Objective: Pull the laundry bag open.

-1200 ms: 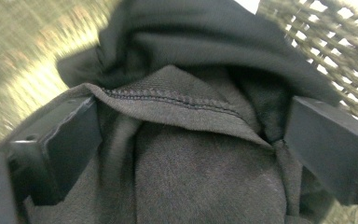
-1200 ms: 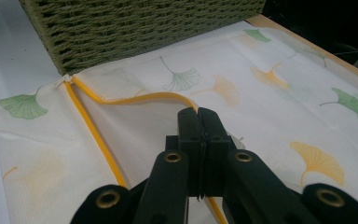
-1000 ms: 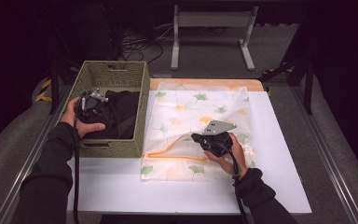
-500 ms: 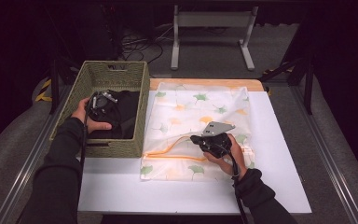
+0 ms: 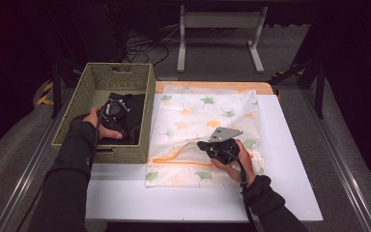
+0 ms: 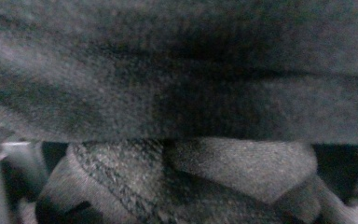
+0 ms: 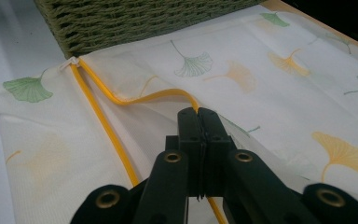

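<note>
Two tongs working: my right tongs (image 7: 198, 113) are clamped on the mesh bag's (image 5: 207, 121) yellow zipper edge (image 7: 103, 122) on the surface (image 5: 125, 193); my left tongs (image 5: 112, 110) sit against dark clothing (image 6: 177, 93) in the basket (image 5: 77, 104), grip unreadable.

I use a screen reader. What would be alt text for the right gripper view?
The right gripper, jaws shut, pinches the yellow zipper edge of a white leaf-print bag on a white table, with a green basket behind.

Dark grey fabric (image 6: 182, 70) spans upper frame, close and blurred. Below it, folded dark cloth (image 6: 177, 182) in rounded creases. Pale surface (image 6: 9, 154) at lower left edge, unidentifiable. Gripper jaws indistinct.
</note>
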